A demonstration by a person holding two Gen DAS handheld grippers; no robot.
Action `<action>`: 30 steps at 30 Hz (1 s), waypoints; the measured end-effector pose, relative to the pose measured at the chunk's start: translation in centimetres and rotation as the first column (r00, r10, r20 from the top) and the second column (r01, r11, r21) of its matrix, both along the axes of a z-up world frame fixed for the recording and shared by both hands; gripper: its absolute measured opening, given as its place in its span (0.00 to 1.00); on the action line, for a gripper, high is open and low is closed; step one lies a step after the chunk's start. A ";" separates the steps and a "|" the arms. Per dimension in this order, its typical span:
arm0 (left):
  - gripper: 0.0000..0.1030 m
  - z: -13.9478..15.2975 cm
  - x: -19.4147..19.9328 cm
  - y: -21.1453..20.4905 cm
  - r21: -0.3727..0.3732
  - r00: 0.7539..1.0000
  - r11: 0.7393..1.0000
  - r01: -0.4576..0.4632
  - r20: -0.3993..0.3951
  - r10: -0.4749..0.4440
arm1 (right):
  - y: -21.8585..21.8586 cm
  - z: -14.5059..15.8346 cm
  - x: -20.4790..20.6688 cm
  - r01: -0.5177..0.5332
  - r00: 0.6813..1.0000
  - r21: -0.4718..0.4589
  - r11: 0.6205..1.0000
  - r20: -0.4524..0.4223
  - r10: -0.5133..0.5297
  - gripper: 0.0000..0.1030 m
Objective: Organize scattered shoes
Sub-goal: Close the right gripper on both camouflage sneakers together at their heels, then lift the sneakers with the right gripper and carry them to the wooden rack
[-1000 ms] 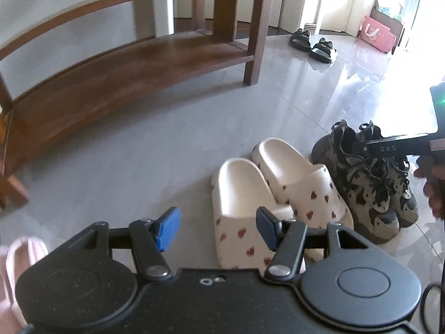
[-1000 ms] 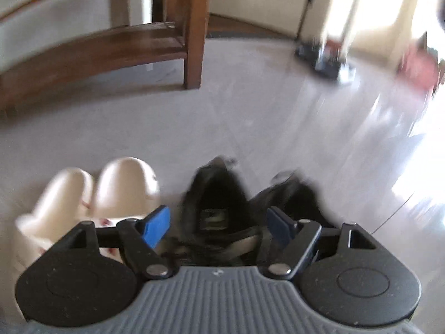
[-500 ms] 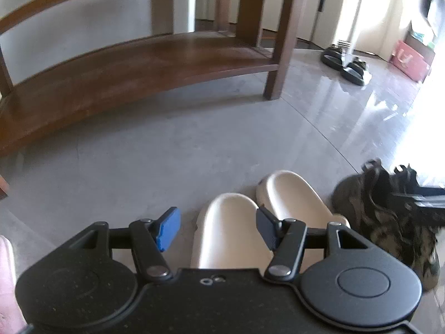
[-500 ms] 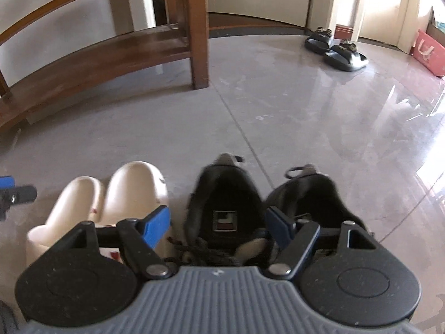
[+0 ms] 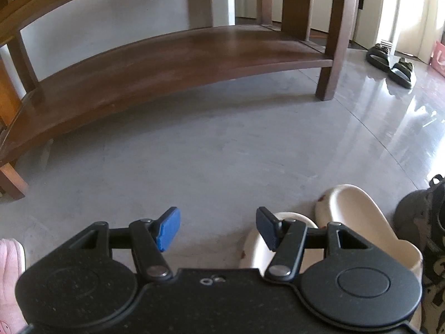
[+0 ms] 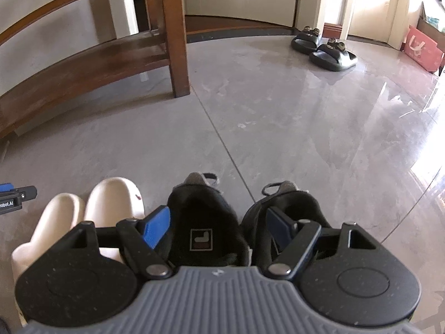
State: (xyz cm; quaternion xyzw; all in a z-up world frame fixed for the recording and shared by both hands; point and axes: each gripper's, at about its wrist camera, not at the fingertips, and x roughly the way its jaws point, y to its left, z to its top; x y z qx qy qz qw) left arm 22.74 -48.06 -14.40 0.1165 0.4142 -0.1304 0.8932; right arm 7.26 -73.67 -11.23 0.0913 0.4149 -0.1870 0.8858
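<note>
Shoes: two pairs lie on the grey floor in front of a low wooden rack; a third pair, black slides, sits well apart near the far doorway.
Cream slippers: the pair lies side by side, touching, just left of the dark sneakers in the right wrist view; red heart marks show faintly at the edges.
Dark sneakers: the pair sits heels toward the rack, collars open upward, a square label visible inside the left one.
Left gripper: the left gripper has its jaws wide and empty. Over the last second it has come down and forward; the slippers, earlier well ahead of its fingers, now lie low and to the right, partly under its right finger.
Right gripper: the right gripper is wide apart and holds nothing. It has edged closer since a second ago; its left pad now sits beside the left sneaker's collar and its right pad over the right sneaker's opening.
Pink item: a pink slipper edge shows at the lower left of the left wrist view.
Assessment: both grippers appear to be lining up for a pickup, one pair each. No shoe is gripped yet; the rack shelf is bare.
</note>
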 end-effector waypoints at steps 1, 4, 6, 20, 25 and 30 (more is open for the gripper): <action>0.58 -0.1 0.0 -0.1 0.008 1.000 1.000 0.004 0.008 -0.004 | -0.2 -0.1 0.0 0.000 1.000 -0.004 1.000 -0.008 0.000 0.77; 0.58 -0.4 0.0 -0.4 0.034 1.000 0.999 0.020 0.010 -0.020 | -0.7 -0.4 -0.1 0.002 0.999 -0.015 1.000 -0.039 -0.002 0.77; 0.58 -0.5 -0.1 -0.6 0.044 1.000 0.999 0.019 0.010 -0.019 | -0.9 -0.6 -0.1 0.005 0.999 -0.018 1.000 -0.054 -0.006 0.77; 0.58 0.9 -1.4 -2.6 -0.015 0.999 0.999 0.037 0.030 -0.037 | -2.8 -2.9 1.4 0.002 0.990 0.020 1.000 -0.141 0.001 0.77; 0.58 0.9 -2.0 -3.7 -0.012 0.997 0.998 0.069 0.024 -0.069 | -3.4 -4.2 2.9 0.015 0.986 0.022 1.000 -0.166 -0.011 0.77; 0.58 0.5 -2.2 -3.9 -0.014 0.998 0.998 0.056 0.006 -0.056 | -2.9 -5.9 4.0 0.034 0.989 0.024 0.999 -0.143 -0.031 0.75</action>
